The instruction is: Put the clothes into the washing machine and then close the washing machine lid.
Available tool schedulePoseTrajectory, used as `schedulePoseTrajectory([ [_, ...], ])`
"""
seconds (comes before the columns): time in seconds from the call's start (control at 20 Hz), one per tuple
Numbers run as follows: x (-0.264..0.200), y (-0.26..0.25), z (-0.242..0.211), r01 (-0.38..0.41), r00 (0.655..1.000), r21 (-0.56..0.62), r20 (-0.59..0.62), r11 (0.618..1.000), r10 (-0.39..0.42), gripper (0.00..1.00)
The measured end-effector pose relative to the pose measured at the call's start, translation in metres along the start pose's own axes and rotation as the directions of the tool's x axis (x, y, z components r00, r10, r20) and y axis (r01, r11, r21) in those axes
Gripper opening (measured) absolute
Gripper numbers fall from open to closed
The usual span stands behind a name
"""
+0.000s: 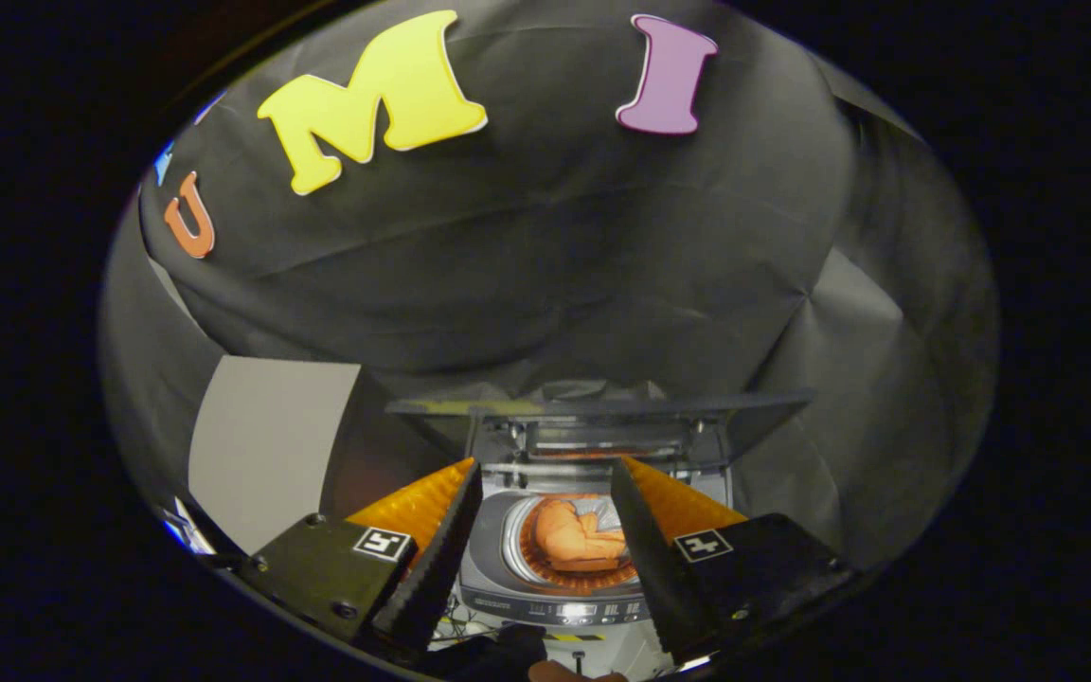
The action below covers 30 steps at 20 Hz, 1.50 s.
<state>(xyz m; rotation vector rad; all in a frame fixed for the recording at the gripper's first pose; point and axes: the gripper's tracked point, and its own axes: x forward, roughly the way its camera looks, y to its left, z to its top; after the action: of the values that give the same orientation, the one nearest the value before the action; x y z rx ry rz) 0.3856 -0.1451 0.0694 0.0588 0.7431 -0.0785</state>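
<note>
Gripper view looks down along the two fingers toward a small top-loading washing machine [555, 578] standing against the black cloth wall. The gripper [545, 530] has its fingers spread wide with nothing between them except open air, so it grips nothing; through that gap the machine's round drum opening is framed. An orange garment [576, 540] lies bunched inside the drum, below the rim, which suggests the loading part of the task is already done. The lid [602, 421] stands raised behind the opening, tilted back toward the wall, its underside facing forward; it has to stay up like this while clothes go in, and it is what remains to be dealt with. The fingers sit short of and above the machine, well apart from the lid, likely held back to line up an approach. A pale grey panel [271, 445] leans beside the machine. Reaching the lid's upper edge and tipping it forward seems the next need.
</note>
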Motion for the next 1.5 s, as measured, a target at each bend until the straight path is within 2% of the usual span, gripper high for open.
schedulePoseTrajectory([
  [0.4,0.034,0.000,0.056,0.028,0.999,0.033,0.018,0.999,-0.029,0.87],
  [0.65,0.060,-0.006,0.043,0.049,0.999,0.084,-0.007,0.995,-0.048,0.87],
  [0.85,0.075,-0.015,0.031,0.074,0.997,0.080,-0.031,0.994,-0.072,0.87],
  [1.25,0.067,-0.018,0.016,0.094,0.995,0.015,0.016,0.995,-0.094,0.87],
  [1.5,0.050,-0.018,-0.014,0.079,0.997,0.010,0.024,0.997,-0.079,0.88],
])
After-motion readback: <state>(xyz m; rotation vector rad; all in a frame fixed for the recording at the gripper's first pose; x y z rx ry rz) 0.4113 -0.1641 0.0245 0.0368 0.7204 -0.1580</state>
